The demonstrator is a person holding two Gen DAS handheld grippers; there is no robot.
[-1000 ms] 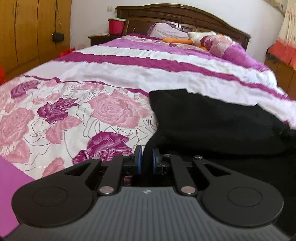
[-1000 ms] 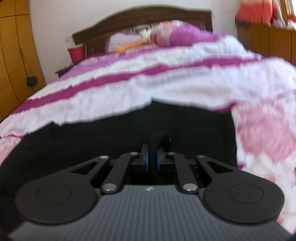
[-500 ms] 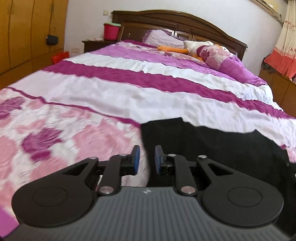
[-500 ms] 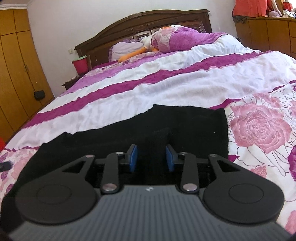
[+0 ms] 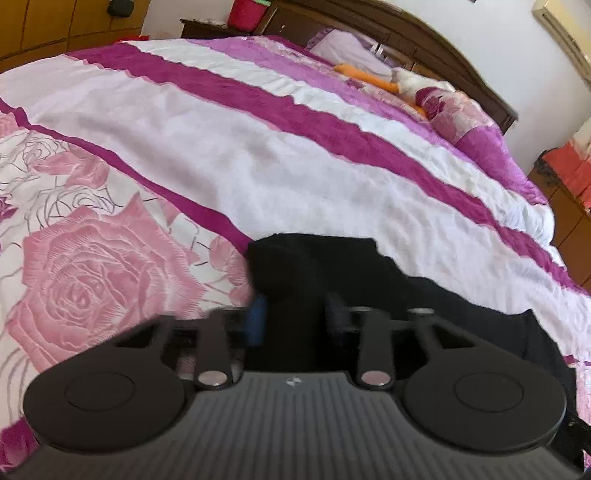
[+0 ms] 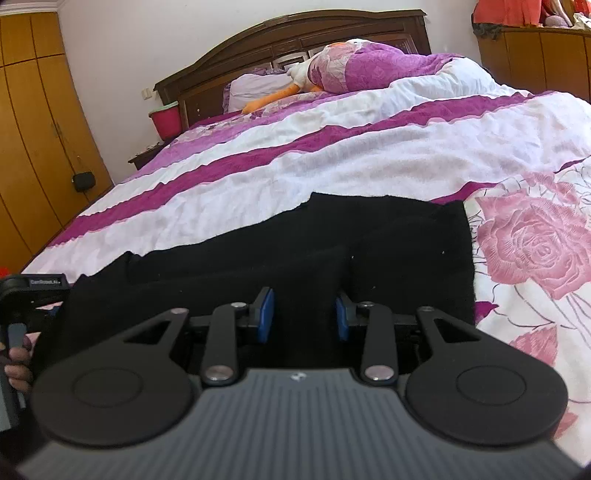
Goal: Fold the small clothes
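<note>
A black garment (image 6: 388,236) lies flat across the bed's flowered quilt (image 6: 535,240). My right gripper (image 6: 304,314) stands open low over its near right part, blue pads apart, black cloth under the gap and nothing pinched. In the left wrist view the garment (image 5: 424,295) ends in a raised left corner. My left gripper (image 5: 295,314) is at that corner with black cloth filling the gap. Its jaws are closing but still show apart, and the view is blurred. The left tool's body (image 6: 22,295) and the person's fingers (image 6: 16,362) show at the right view's left edge.
The white and purple striped quilt (image 5: 258,155) stretches beyond the garment to pillows (image 6: 369,66), an orange and white soft toy (image 5: 369,77) and a dark wooden headboard (image 6: 295,33). A red tub (image 6: 166,120) sits on a nightstand. Wooden wardrobes (image 6: 33,129) line the left, cabinets (image 6: 535,55) the right.
Both grippers let go of the black cloth and their jaws spread. The left gripper then slid left and rolled, arriving at the garment's left corner. The right gripper stayed in place.
</note>
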